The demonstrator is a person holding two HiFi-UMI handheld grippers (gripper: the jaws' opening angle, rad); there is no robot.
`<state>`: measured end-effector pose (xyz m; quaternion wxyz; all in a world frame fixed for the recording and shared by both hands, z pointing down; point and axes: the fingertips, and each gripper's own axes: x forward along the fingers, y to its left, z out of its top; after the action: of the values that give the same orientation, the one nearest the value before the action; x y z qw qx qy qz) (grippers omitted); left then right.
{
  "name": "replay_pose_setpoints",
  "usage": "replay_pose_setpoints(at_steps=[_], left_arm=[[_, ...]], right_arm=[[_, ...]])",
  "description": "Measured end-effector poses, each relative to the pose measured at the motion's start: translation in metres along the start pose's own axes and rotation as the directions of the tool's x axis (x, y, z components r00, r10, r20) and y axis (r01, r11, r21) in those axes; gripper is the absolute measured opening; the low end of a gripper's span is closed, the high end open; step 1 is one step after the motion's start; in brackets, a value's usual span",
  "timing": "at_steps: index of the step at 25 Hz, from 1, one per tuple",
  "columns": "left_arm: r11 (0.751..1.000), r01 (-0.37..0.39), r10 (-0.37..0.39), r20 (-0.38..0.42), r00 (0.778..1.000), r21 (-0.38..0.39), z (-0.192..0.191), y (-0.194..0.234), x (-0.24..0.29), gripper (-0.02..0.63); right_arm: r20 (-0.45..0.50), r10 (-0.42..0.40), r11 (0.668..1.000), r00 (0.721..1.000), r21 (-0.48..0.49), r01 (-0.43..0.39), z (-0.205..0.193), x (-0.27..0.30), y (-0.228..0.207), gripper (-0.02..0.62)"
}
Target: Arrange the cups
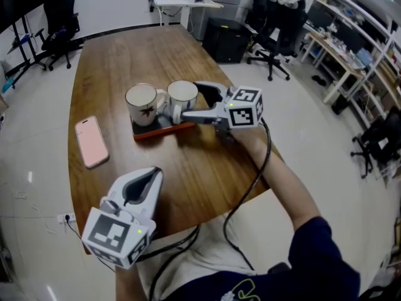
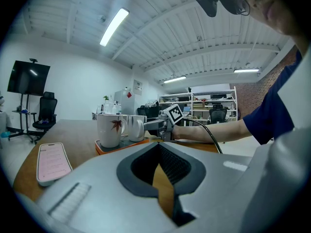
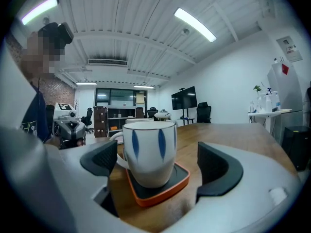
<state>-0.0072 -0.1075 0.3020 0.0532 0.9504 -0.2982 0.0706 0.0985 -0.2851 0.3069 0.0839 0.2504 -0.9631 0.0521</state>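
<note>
1. On the wooden table (image 1: 125, 55), an orange-rimmed tray (image 1: 164, 132) holds two cups. The blue-striped cup (image 1: 182, 95) stands at three o'clock of the leaf cup (image 1: 142, 103), and the two look close or touching.
2. From three o'clock the right gripper (image 3: 159, 165) reaches in nearly level with its jaws spread wide. The blue-striped cup stands between them, and neither pad presses on it yet.
3. At six o'clock of the tray, well apart from it, the left gripper (image 1: 153, 173) hangs near the table's edge, its jaws pressed together on nothing. A pink phone (image 1: 91, 142) lies at seven o'clock of the tray.
4. The step in hand looks like taking hold of the blue-striped cup.
5. In the right gripper view the cup's handle juts out at nine o'clock, toward the left pad. It would be best to centre the cup's body between the pads before closing, so the squeeze lands on the wall and not the handle.
6. Closing slowly and evenly should stop the cup twisting or nudging the leaf cup.
7. Lifting straight up should clear the tray's rim before the cup travels sideways.
</note>
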Motion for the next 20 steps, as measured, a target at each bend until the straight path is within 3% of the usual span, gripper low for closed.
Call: replay_pose_setpoints(at_steps=[8, 12, 14, 20], left_arm=[[1.0, -0.004, 0.004, -0.004, 1.0, -0.005, 0.003, -0.001, -0.001, 0.003], [1.0, 0.001, -0.001, 0.0, 1.0, -0.001, 0.002, -0.002, 0.0, 0.003], [1.0, -0.001, 0.001, 0.0, 1.0, -0.002, 0.001, -0.001, 0.0, 0.003], [1.0, -0.008, 0.008, -0.001, 1.0, -0.005, 0.003, -0.001, 0.0, 0.003]], right_arm=[[0.0, 0.028, 1.0, 1.0, -0.003, -0.028, 0.003, 0.01, 0.003, 0.48], [0.003, 0.04, 0.999, 0.999, -0.002, -0.04, 0.003, 0.013, 0.005, 0.438], [0.004, 0.053, 0.999, 0.999, -0.004, -0.053, 0.003, 0.014, 0.008, 0.368], [0.005, 0.052, 0.999, 0.999, -0.007, -0.052, 0.003, 0.013, 0.007, 0.365]])
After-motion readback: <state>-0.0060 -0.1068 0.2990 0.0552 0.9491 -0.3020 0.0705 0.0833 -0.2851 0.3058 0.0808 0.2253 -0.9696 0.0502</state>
